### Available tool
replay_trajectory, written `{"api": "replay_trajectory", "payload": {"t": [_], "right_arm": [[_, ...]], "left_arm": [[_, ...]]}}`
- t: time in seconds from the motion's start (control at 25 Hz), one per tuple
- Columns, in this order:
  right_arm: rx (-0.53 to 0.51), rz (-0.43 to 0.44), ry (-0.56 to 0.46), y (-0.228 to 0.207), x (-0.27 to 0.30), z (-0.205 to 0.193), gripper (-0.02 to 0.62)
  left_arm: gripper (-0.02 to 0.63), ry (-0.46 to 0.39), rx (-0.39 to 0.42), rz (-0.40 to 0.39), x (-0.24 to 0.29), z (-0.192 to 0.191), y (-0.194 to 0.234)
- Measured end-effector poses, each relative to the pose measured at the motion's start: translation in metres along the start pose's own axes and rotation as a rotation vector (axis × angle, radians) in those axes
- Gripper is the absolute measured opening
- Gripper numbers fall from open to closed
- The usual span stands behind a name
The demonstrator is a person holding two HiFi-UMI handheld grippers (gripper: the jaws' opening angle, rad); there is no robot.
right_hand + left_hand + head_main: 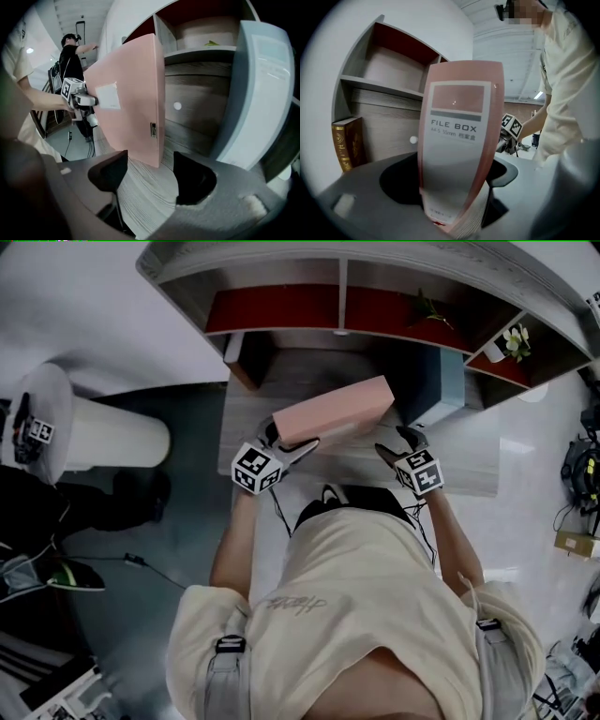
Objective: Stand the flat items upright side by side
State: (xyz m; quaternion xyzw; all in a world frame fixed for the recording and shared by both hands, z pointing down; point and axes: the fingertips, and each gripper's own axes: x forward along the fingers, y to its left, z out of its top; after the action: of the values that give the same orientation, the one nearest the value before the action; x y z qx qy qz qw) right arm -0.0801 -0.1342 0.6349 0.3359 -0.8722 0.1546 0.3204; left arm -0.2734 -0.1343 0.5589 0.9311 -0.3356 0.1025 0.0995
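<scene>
Pink file box sits between the left gripper's parted jaws.

We can't read the tiny print under the title on pink file box; grey box is cropped at rt.

Pink file box between open tongs

The grey wood-grain bench I work at runs under a curved shelf unit with red-backed compartments. In the middle of the bench a long pink file box rests tipped, its lower corner on the wood. At the far right a blue-grey file box stands upright. At the far left stands a brown book with gold ornament.
</scene>
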Motion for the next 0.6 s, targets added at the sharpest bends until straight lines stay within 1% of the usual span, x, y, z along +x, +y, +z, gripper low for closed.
{"api": "replay_trajectory", "payload": {"t": [0.08,0.2,0.32,0.48,0.6], "right_arm": [[0.027,-0.015,0.002,-0.003,-0.006,-0.008,0.305],[0.056,-0.042,0.008,-0.007,-0.015,-0.018,0.299],[0.084,-0.069,0.019,-0.01,-0.021,-0.029,0.299],[0.142,-0.104,0.017,-0.016,-0.027,-0.041,0.296],[0.178,-0.114,0.01,-0.018,-0.028,-0.047,0.285]], "left_arm": [[0.397,0.003,0.015,-0.013,0.003,0.001,-0.002],[0.382,-0.016,0.025,0.03,0.005,0.002,-0.004],[0.377,-0.04,0.013,0.116,0.008,0.002,-0.008],[0.376,-0.038,-0.029,0.237,0.024,0.005,-0.017],[0.376,-0.041,-0.056,0.319,0.039,0.009,-0.023]]}}
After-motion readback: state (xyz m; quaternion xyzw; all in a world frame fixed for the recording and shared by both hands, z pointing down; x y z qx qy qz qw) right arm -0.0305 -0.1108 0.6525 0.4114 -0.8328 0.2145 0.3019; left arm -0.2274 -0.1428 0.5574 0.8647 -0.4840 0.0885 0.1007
